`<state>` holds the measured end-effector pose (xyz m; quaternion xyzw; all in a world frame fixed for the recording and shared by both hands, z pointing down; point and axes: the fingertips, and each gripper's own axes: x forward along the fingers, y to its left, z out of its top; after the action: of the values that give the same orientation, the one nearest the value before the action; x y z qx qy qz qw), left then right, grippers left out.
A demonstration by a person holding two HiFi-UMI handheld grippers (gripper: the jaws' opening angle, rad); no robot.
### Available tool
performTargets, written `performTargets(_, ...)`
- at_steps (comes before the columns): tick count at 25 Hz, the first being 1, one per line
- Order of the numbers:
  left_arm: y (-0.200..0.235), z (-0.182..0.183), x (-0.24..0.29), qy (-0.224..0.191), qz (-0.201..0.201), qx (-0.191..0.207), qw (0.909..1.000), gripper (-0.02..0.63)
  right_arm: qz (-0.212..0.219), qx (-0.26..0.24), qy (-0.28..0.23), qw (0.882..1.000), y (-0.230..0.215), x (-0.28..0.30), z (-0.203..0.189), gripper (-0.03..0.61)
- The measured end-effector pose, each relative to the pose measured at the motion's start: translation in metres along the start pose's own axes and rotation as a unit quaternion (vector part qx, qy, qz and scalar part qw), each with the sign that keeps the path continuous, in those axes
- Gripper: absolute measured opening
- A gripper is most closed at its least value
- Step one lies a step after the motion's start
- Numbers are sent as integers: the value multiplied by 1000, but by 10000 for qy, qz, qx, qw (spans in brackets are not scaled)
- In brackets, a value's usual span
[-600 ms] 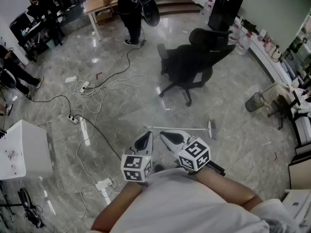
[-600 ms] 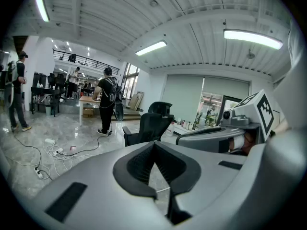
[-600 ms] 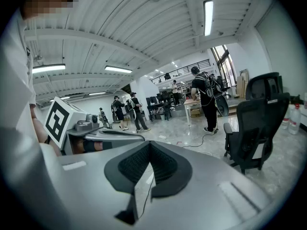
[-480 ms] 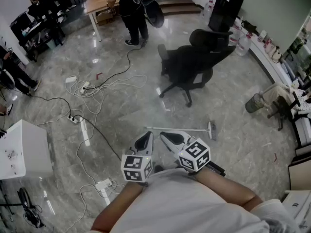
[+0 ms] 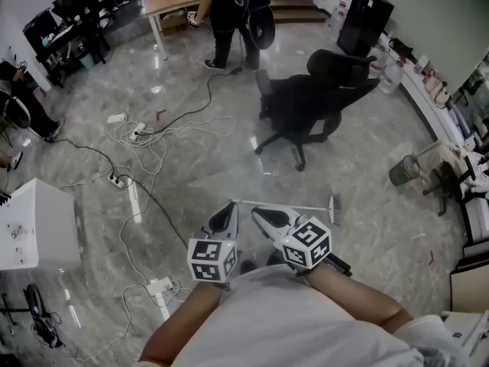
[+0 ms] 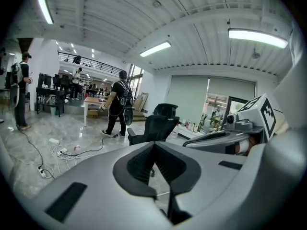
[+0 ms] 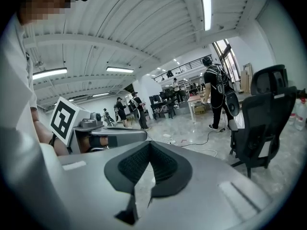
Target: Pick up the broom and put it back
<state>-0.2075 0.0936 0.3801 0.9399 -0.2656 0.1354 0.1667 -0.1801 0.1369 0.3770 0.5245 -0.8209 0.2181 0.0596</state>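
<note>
**A:** How far along is this?

**B:** Not started, by my reading. The thin, pale-handled broom (image 5: 284, 204) lies flat on the glossy grey marble floor (image 5: 367, 167), bristle head to the right. It is just ahead of both grippers and on the near side of the black wheeled office chair (image 5: 309, 102).

**A:** Is either tool holding it?

**B:** No. The white left gripper (image 5: 229, 208) has its jaws pressed together, dark pads meeting, with nothing between them. The white right gripper (image 5: 256, 211) is the same: closed and empty. Both are held close to the person's chest, side by side, above the handle and not touching it.

**A:** So what is left?

**B:** Everything. The jaws must part, come down to the handle, close on it, lift it, and carry it to its place.

**A:** Where is that place?

**B:** I can't tell; no rack or corner for it stands out in these views. The loose white cables (image 5: 141, 136) lie well to the left, clear of the broom.
</note>
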Motion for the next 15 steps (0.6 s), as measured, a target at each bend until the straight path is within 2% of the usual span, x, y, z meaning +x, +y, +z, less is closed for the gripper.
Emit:
performTargets(7,31,1,48,166,444,-89,9988,7,358,183,165,9991,-54,30,-1,-2)
performTargets(15,83,-7,145,419,1106,-571,9913,7,976,256,652,9928,-156,95,1,-2)
